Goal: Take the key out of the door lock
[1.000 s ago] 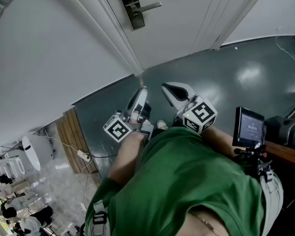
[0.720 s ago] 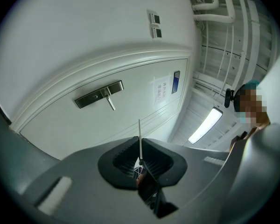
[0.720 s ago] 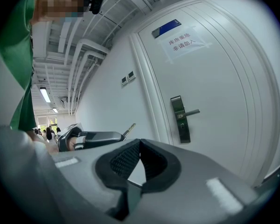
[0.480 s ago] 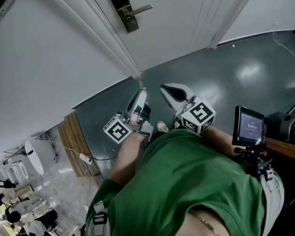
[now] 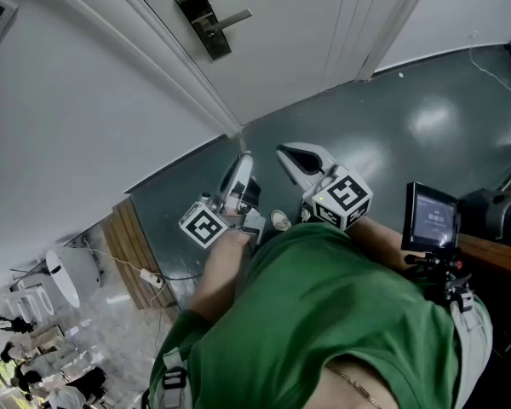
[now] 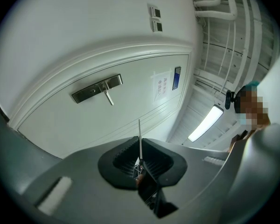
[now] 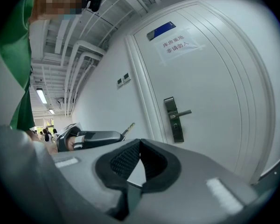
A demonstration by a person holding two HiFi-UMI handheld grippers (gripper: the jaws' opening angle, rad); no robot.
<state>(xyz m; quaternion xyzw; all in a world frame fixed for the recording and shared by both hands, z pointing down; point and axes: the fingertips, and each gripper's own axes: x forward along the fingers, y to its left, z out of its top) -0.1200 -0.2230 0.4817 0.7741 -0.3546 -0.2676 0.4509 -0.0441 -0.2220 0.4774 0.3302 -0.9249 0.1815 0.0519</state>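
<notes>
The dark lock plate with its lever handle [image 5: 203, 20] sits on the white door, well ahead of both grippers; it also shows in the left gripper view [image 6: 97, 87] and the right gripper view [image 7: 173, 118]. My left gripper [image 5: 243, 164] [image 6: 140, 143] is shut on the key [image 6: 140, 134], whose thin blade sticks out past the fingertips, clear of the door. From the right gripper view the key [image 7: 129, 128] pokes out of the left gripper [image 7: 95, 138]. My right gripper [image 5: 291, 153] [image 7: 140, 143] is beside it, tips together, holding nothing.
A dark glossy floor [image 5: 426, 118] runs to the door. A small screen on a rig [image 5: 432, 220] stands at the right. A wooden panel [image 5: 140, 245] and a power strip with cable [image 5: 145, 271] lie left. A paper notice [image 7: 177, 45] hangs on the door.
The head view has tilted a little, so the lock plate sits further up and left in the picture. Both grippers keep their places, and the key stays in the left one.
</notes>
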